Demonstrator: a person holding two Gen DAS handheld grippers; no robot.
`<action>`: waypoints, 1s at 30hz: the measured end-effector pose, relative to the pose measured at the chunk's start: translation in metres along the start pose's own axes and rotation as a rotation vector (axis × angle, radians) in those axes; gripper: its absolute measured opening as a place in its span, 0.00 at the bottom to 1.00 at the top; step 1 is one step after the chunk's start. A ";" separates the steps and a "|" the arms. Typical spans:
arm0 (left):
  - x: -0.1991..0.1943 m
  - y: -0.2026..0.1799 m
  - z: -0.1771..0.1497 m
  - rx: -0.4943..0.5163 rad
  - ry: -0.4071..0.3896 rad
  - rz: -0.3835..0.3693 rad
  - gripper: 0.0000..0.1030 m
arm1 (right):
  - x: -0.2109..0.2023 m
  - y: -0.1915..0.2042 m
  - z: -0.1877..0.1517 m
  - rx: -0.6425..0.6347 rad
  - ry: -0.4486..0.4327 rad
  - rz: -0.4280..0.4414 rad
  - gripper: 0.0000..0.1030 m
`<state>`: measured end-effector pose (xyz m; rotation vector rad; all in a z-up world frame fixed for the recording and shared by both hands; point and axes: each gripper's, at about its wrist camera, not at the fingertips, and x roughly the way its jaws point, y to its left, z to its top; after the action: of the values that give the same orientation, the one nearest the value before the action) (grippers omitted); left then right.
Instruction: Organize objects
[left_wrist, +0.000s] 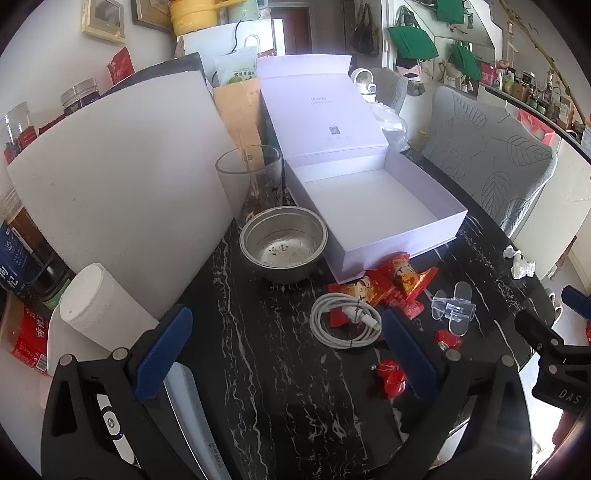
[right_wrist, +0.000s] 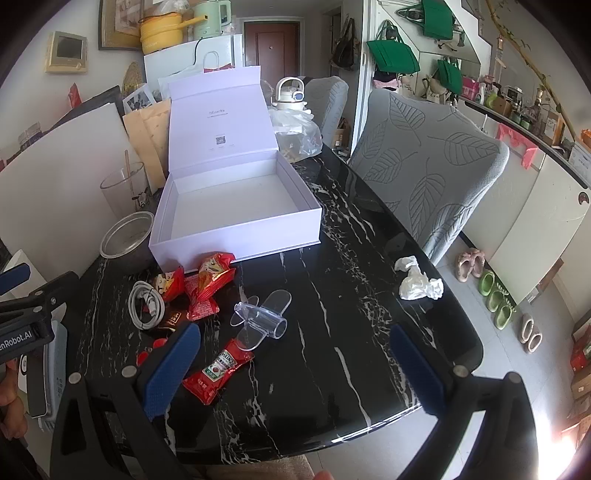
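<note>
An open, empty lilac box (left_wrist: 373, 206) (right_wrist: 236, 206) stands on the black marble table (left_wrist: 280, 387) (right_wrist: 351, 295). In front of it lie red snack packets (left_wrist: 391, 284) (right_wrist: 207, 284), a coiled white cable (left_wrist: 345, 319) (right_wrist: 146, 304), a clear plastic piece (left_wrist: 452, 308) (right_wrist: 260, 317), small red candies (left_wrist: 391, 378) and a Heinz ketchup sachet (right_wrist: 218, 371). My left gripper (left_wrist: 284, 354) is open and empty, just short of the cable. My right gripper (right_wrist: 295, 369) is open and empty, its left finger beside the sachet.
A steel bowl (left_wrist: 284, 245) (right_wrist: 125, 236) and a glass (left_wrist: 249, 177) (right_wrist: 120, 188) stand left of the box. A white board (left_wrist: 122, 199), a paper roll (left_wrist: 99, 306) and jars crowd the left. Crumpled tissue (right_wrist: 419, 280) lies near the right edge. Grey chairs (right_wrist: 424, 173) stand beyond.
</note>
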<state>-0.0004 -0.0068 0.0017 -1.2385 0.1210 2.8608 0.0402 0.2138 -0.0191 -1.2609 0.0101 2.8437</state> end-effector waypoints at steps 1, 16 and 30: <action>0.001 -0.001 0.000 0.002 0.005 0.003 1.00 | 0.000 0.000 0.000 0.001 0.003 0.008 1.00; 0.008 0.001 -0.001 0.001 0.031 0.018 1.00 | -0.002 0.006 0.003 -0.007 0.004 0.038 1.00; 0.011 0.001 -0.003 -0.002 0.050 0.012 1.00 | -0.002 0.009 0.003 -0.017 0.000 0.038 1.00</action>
<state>-0.0055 -0.0081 -0.0083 -1.3146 0.1265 2.8415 0.0391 0.2051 -0.0153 -1.2773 0.0095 2.8822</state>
